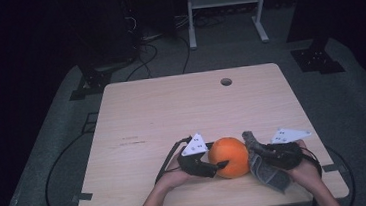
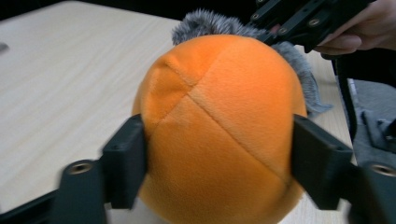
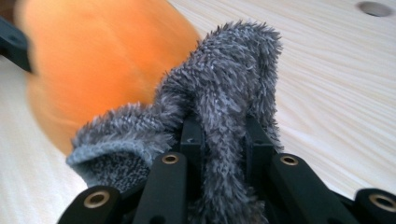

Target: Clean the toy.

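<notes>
An orange plush ball [image 1: 228,156] sits on the wooden table [image 1: 171,109] near its front edge. My left gripper [image 1: 221,164] comes at it from the left, its two black jaws pressing on opposite sides of the ball [image 2: 219,126]. Just right of the ball, my right gripper [image 1: 255,149] is shut on a grey fuzzy cloth [image 1: 268,175]. The cloth [image 3: 224,93] stands up pinched between its fingers [image 3: 191,140] and leans against the ball [image 3: 102,60]. In the left gripper view the cloth [image 2: 205,21] peeks over the ball's far side, with the right gripper [image 2: 299,21] behind it.
A round cable hole [image 1: 226,81] lies in the table's far right part. A white frame stand [image 1: 225,9] and cables are on the floor beyond the table. The wide far half of the tabletop is bare wood.
</notes>
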Demonstrator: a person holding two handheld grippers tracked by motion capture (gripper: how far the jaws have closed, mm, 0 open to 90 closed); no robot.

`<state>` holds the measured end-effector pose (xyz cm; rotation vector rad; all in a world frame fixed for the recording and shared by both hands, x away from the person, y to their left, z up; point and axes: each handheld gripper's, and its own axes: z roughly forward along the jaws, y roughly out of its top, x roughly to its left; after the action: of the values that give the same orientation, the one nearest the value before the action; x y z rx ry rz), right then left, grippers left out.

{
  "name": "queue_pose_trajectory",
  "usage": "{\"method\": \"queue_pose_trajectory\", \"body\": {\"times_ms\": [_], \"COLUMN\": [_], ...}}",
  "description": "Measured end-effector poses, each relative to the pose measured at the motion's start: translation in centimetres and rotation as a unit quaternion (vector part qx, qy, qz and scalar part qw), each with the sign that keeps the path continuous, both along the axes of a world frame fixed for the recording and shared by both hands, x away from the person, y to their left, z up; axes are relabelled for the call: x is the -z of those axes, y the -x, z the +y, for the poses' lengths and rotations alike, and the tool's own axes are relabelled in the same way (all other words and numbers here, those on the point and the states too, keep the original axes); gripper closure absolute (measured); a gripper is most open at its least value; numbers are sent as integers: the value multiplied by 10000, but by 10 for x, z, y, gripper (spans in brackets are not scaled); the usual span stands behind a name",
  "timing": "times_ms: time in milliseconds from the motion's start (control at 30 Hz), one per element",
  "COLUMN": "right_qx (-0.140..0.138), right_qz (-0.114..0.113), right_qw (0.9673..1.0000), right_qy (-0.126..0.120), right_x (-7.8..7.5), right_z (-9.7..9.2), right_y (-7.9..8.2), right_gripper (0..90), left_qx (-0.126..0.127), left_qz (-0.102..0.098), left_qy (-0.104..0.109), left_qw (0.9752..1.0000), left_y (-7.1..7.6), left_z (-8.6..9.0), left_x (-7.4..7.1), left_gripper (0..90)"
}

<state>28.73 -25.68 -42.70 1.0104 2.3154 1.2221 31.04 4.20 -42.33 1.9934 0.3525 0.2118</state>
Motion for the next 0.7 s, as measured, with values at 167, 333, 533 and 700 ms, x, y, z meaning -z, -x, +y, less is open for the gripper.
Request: {"method": "queue_pose_trajectory", "body": {"times_ms": [167,333,533,700], "right_qx": [-325,-600,-478,-520], "right_qz": [-599,-790,-403,-356], "right_qw": [9958,9947,9977,9975], "right_qy": [-615,-261,-256,-333], "right_x": [-41,-44,-15,-14], "right_z": [9,43,25,23], "right_y": [16,19,10,7], "right_gripper": [743,740,740,741], "left_qx": [-176,-192,64,76], "left_qz": [-316,-229,74,204], "left_qy": [-219,-534,-147,-120], "left_qw": [9991,9981,9998,9997], "left_y": [6,12,-2,-6], "left_z": [4,-6,6,0], "left_x": [-23,-19,-9,6], "left_gripper": [336,323,132,150]}}
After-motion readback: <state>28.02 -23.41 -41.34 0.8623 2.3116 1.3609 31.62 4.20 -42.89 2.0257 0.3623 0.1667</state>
